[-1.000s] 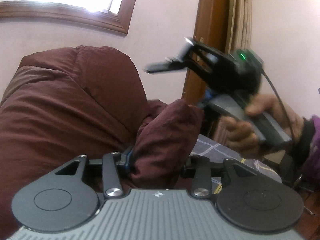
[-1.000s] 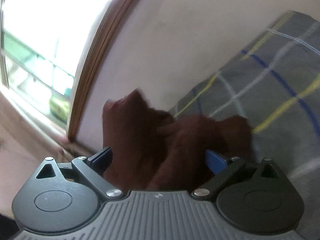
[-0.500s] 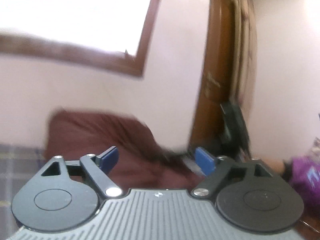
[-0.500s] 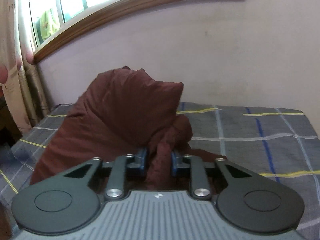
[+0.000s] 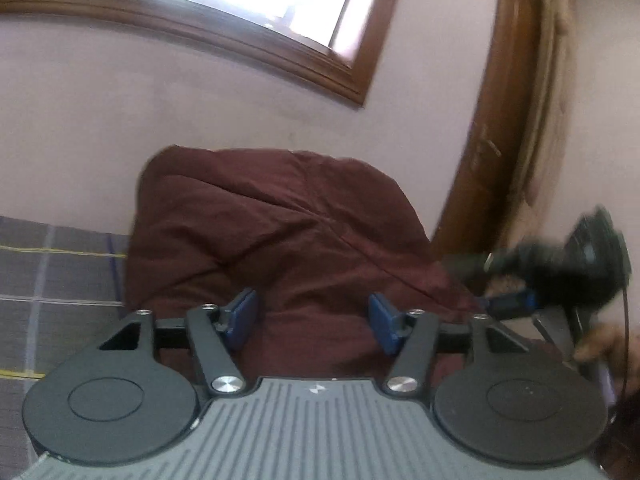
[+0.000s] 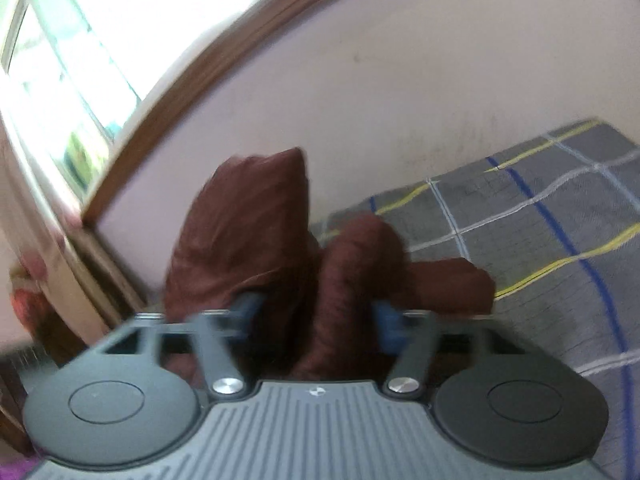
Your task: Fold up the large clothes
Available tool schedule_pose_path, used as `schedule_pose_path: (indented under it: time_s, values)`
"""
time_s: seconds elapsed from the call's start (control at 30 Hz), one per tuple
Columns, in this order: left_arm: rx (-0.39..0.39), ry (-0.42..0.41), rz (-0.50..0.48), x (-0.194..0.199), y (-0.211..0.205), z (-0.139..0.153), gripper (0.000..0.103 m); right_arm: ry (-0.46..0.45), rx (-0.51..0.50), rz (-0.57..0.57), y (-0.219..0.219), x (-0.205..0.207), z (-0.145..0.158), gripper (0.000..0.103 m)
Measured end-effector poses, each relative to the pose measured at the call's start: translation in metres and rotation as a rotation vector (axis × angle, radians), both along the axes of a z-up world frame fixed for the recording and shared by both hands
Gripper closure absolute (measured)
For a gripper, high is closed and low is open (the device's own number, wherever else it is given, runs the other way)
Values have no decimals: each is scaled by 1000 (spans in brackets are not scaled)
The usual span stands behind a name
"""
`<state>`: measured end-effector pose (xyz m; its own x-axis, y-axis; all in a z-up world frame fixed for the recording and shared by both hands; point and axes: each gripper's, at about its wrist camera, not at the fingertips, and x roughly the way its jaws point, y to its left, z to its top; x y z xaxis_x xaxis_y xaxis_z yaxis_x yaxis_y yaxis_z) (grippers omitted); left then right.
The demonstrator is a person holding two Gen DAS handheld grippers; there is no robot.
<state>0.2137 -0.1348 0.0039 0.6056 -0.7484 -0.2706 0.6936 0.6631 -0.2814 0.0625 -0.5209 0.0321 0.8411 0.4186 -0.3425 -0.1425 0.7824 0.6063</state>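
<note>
While the maroon garment (image 5: pixel 280 240) sits heaped mid-frame on the plaid bed (image 5: pixel 48 272), the left gripper (image 5: pixel 312 316) closes in, fabric between unpressed pads. The right gripper (image 6: pixel 316 316), blurred, is opening, apparently letting a roll of cloth go; it's nearer.

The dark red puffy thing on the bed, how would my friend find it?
Find the bed with the grey checked sheet against the pale wall. On it, under the wooden window frame, a maroon garment is heaped up. It is the only plain dark red thing there.
</note>
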Motion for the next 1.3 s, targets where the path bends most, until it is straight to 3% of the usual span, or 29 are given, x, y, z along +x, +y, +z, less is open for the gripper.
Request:
schedule_pose_path:
  time_s: [0.03, 0.07, 0.1, 0.17, 0.2, 0.33, 0.43, 0.57, 0.77, 0.87, 0.97, 1.1, 1.2, 1.3]
  values:
    - [-6, 10, -14, 0, -5, -2, 43, 5, 47, 30, -2, 3, -1, 0]
    - [-11, 20, -34, 0, -9, -3, 43, 3, 91, 58, 0, 7, -2, 0]
    - [-11, 23, -43, 0, -15, -5, 43, -7, 74, 57, 7, 8, -1, 1]
    - [-14, 31, -60, -6, -25, -9, 43, -19, -103, 57, 27, 9, 3, 21]
    - [-15, 38, -84, -8, -31, -11, 43, -17, -198, 57, 36, 8, 2, 51]
    - [19, 9, -181, -24, -66, -12, 42, -46, -256, 50, 24, -5, -1, 71]
    - [47, -17, -223, -28, -87, -14, 43, -44, -285, 51, 17, -12, -3, 74]
    - [25, 31, -239, -17, -97, -24, 43, -28, -276, 46, 11, -11, -15, 74]
    - [103, -28, -276, -30, -118, -41, 42, 5, -121, 5, -5, -20, -57, 74]
    - [100, -30, -292, -31, -124, -45, 41, 11, -19, -7, -16, -25, -72, 74]
    - [85, -23, -297, -30, -127, -44, 40, -8, -31, -47, -24, -35, -50, 72]
    - [81, -38, -304, -36, -119, -46, 35, -168, -170, -133, -23, -54, 21, 72]
    - [78, -44, -304, -39, -115, -48, 32, -224, -155, -90, -5, -41, 62, 72]
    - [81, -55, -303, -42, -112, -50, 31, -173, -107, 13, 20, -3, 70, 72]
